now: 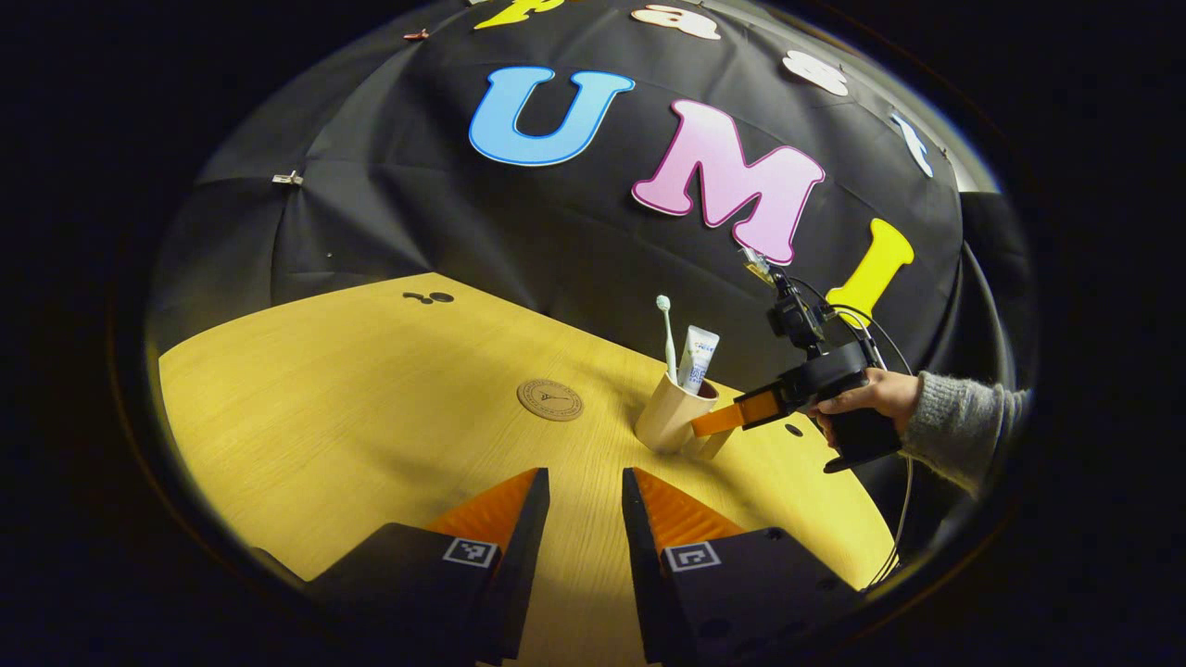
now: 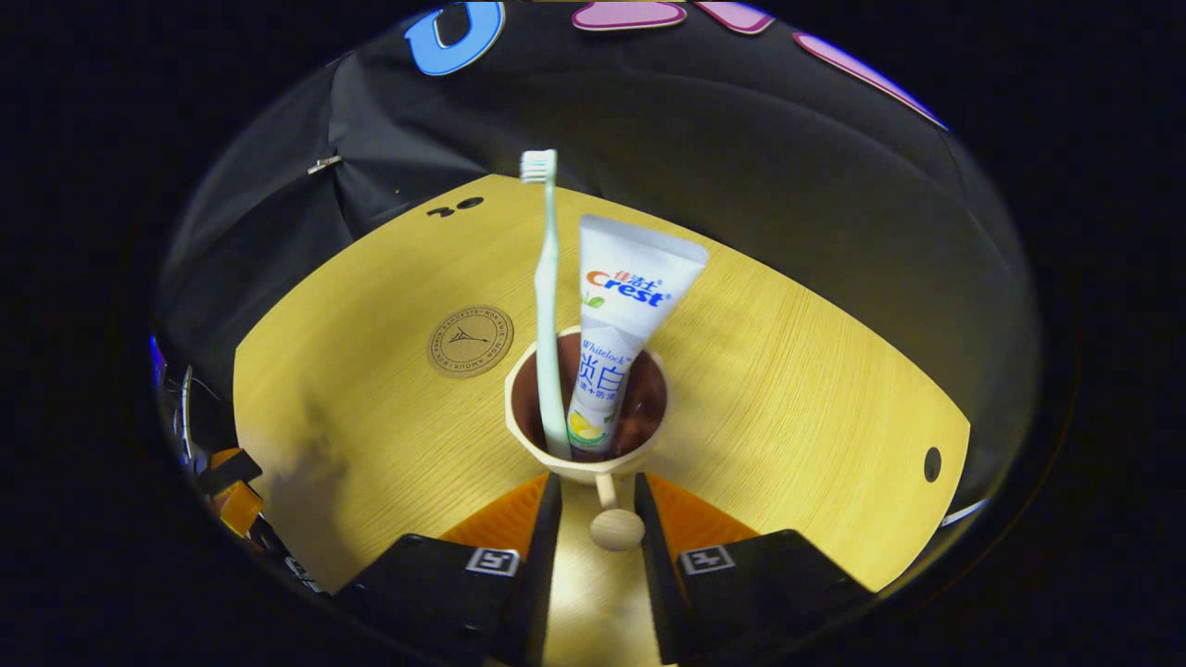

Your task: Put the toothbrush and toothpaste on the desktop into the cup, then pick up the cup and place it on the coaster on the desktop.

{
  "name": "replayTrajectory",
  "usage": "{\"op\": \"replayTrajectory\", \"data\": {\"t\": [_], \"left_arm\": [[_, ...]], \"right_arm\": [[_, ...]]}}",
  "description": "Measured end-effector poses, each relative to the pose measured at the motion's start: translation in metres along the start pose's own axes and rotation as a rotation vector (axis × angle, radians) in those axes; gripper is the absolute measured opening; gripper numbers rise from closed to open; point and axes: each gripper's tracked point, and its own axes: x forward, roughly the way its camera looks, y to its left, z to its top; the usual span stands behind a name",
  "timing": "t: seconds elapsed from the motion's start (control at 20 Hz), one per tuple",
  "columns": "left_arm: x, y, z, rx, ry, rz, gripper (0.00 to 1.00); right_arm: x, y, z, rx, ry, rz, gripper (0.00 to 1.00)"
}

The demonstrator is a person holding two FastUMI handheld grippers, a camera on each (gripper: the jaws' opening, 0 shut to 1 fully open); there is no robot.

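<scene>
A beige cup stands upright on the wooden table. In it stand a pale toothbrush, head up, and a white toothpaste tube. The round brown coaster lies bare to the cup's left. My right gripper straddles the cup's knobbed handle; a strip of table shows between one finger and the handle, so it reads as open. My left gripper hovers over the table in front of the cup, partly open and holding nothing.
A hand in a grey sleeve holds the right gripper, with cables trailing behind. Small dark holes mark the table. The left gripper's body sits at the table's near left edge. The black cloth wall rises behind the table.
</scene>
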Motion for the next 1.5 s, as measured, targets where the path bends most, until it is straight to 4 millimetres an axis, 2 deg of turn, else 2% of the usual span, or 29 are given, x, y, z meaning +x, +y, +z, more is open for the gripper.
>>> {"op": "replayTrajectory", "data": {"t": [0.1,0.25,0.3,0.35,0.4,0.45,0.7,0.95,1.25,1.5], "left_arm": [[-0.002,0.003,0.003,-0.001,-0.001,0.005,0.52],[-0.004,0.007,0.004,-0.004,0.002,0.007,0.52],[-0.005,0.008,0.004,-0.004,0.006,0.005,0.52],[-0.006,0.009,0.004,-0.003,0.008,0.002,0.52],[-0.006,0.012,0.004,0.000,0.012,0.001,0.51],[-0.007,0.013,0.005,0.003,0.014,-0.002,0.51],[-0.010,0.025,0.014,0.007,0.027,-0.028,0.51],[-0.012,0.040,0.022,0.018,0.039,-0.057,0.52],[-0.018,0.057,0.033,0.019,0.048,-0.088,0.52],[-0.028,0.080,0.043,0.032,0.049,-0.099,0.52]], "right_arm": [[0.003,0.000,0.002,-0.006,0.015,-0.007,0.28],[0.006,0.002,0.004,0.028,0.026,-0.015,0.22],[0.004,0.004,0.004,0.018,0.019,-0.010,0.11],[0.005,0.003,0.002,0.011,0.010,-0.011,0.14],[0.001,0.006,0.003,0.017,-0.004,-0.010,0.13],[0.005,0.006,0.004,0.029,-0.024,-0.013,0.09],[-0.003,0.015,0.008,0.090,-0.068,-0.022,0.08],[-0.014,0.025,0.026,0.100,-0.122,-0.044,0.08],[-0.014,0.059,0.061,0.118,-0.172,-0.026,0.08],[0.011,0.096,0.087,0.099,-0.168,-0.003,0.08]]}}
